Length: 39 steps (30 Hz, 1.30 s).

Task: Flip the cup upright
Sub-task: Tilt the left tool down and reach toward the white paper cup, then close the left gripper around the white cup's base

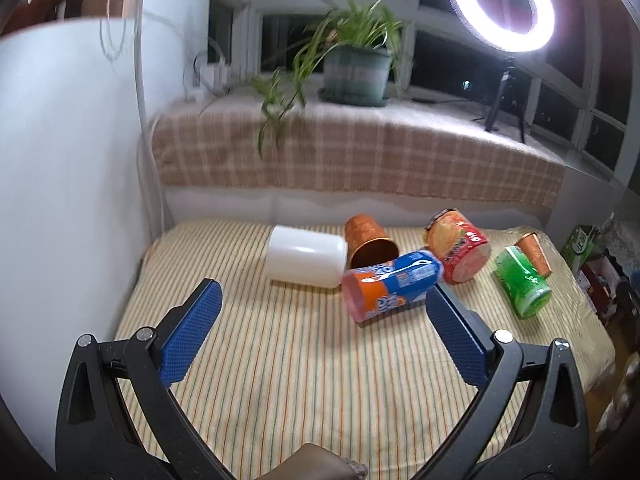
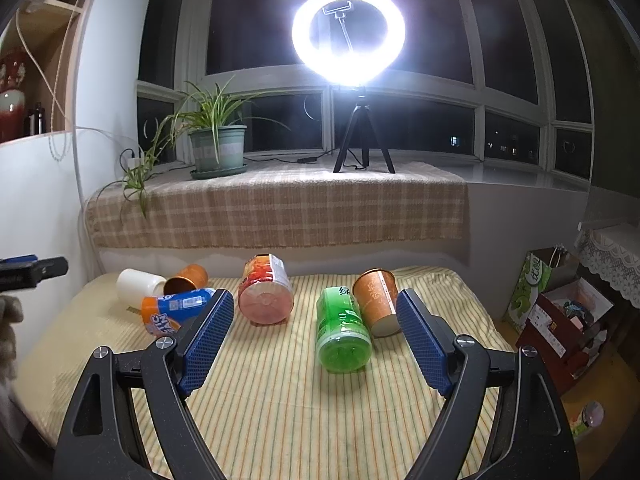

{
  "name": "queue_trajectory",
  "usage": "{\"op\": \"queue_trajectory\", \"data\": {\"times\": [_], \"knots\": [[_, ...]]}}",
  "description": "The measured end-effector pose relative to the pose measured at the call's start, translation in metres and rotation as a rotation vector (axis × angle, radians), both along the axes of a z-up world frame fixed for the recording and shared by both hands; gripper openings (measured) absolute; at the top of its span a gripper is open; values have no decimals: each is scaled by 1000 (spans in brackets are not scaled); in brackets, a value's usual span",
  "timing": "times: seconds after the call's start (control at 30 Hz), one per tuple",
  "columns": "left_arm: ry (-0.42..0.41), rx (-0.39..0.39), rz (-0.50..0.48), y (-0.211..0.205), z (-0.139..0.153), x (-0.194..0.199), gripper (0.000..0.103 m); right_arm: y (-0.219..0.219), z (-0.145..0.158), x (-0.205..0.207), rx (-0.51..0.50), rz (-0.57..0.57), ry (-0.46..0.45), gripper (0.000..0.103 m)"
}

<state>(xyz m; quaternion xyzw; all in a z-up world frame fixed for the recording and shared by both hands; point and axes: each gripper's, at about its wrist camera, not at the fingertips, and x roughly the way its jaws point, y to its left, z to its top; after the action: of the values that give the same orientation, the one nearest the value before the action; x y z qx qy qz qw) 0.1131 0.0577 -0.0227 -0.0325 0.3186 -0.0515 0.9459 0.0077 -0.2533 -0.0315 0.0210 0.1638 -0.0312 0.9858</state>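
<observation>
Several cups lie on their sides on a striped table (image 1: 300, 380). From the left: a white cup (image 1: 306, 256), an orange cup (image 1: 368, 240), a blue-orange cup (image 1: 390, 284), a red-printed cup (image 1: 460, 246), a green cup (image 1: 520, 282) and a small orange paper cup (image 1: 534, 252). My left gripper (image 1: 322, 330) is open and empty, above the table just short of the blue-orange cup. My right gripper (image 2: 316, 340) is open and empty, with the green cup (image 2: 342, 330) and the paper cup (image 2: 378, 302) just beyond its fingertips and the red-printed cup (image 2: 266, 294) to their left.
A checked cloth covers the window ledge (image 2: 280, 208) behind the table, with a potted plant (image 2: 216, 148) and a ring light on a tripod (image 2: 348, 32). A white wall (image 1: 68, 160) stands at the left. Boxes and bags (image 2: 560, 320) sit at the right of the table.
</observation>
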Motion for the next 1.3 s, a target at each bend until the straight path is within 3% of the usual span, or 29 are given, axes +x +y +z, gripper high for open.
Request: {"op": "queue_trajectory", "data": {"times": [0.17,0.33,0.73,0.93,1.07,1.3], "knots": [[155,-152,54,21,-17,39,103,-3,-3,5,8,2,7,83],[310,-375,214,47,-44,75,103,-5,-7,12,22,18,11,83],[482,-666,582,48,-87,130,103,-28,-22,27,79,17,27,83],[468,-626,770,41,-94,146,103,-42,-28,30,93,6,34,83],[478,-584,820,35,-98,159,103,-53,-32,33,111,-6,43,83],[544,-583,859,33,-120,179,96,-59,-37,34,121,-10,50,83]]}}
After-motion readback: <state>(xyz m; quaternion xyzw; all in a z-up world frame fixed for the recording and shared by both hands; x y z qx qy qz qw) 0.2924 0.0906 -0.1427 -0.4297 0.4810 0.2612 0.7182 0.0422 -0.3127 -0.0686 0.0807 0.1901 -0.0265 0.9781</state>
